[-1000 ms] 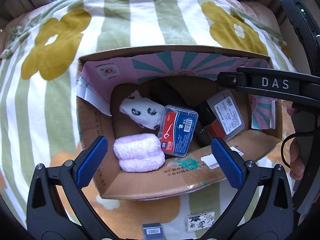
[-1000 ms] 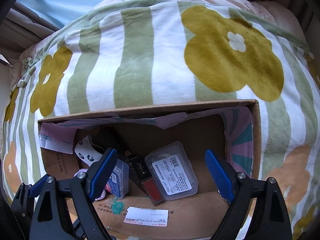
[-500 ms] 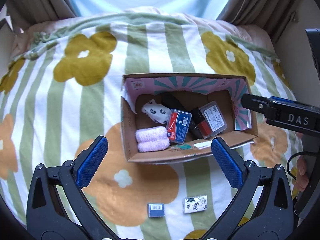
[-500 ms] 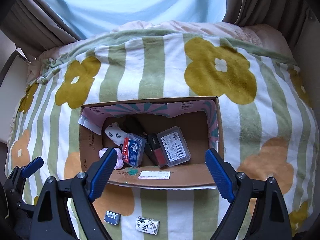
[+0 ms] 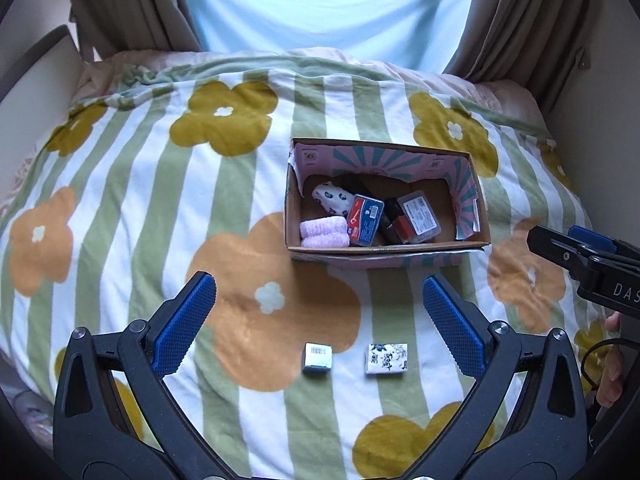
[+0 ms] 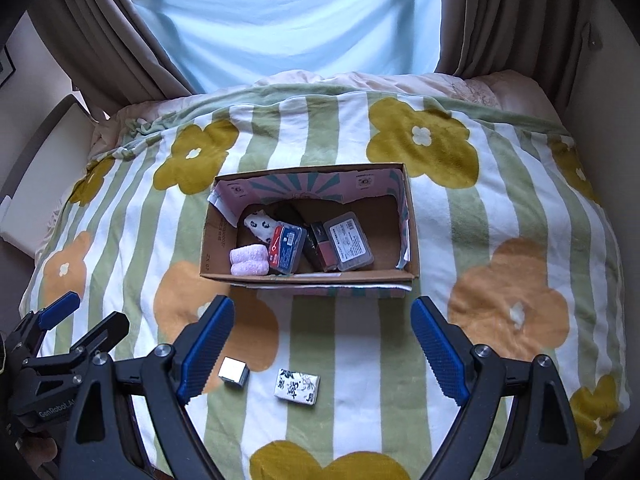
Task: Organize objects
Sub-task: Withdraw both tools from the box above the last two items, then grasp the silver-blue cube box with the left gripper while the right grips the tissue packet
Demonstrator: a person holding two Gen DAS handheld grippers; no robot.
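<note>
Both jaw pairs stand wide apart, nothing between them.

Left wrist view: left gripper (image 5: 320,324) hovers over the blanket (image 5: 132,208), blue ribbed pads bare. Cardboard box (image 5: 472,184) at 12 o'clock from the gripper, pink sunburst liner torn at the edges. Inside: fuzzy pink roll (image 5: 323,232), spotted white cloth (image 5: 334,200), blue-labelled clear case (image 5: 365,220), second clear case (image 5: 420,216). Loose on the blanket, between the fingers: small silver box (image 5: 318,357) and white patterned packet (image 5: 386,359), apart from each other.

Right wrist view: right gripper (image 6: 322,348), also empty. Silver box (image 6: 233,373) lies just beside the left pad at 8 o'clock; patterned packet (image 6: 297,387) at 6 o'clock. Box (image 6: 208,240) at 12 o'clock.

Risks: the blanket is soft plush, so pressing down could sink either small item and let the fingers pinch fabric with it. The silver box looks hard and glossy, so it may slip. A rim strike could shift the light carton.
</note>
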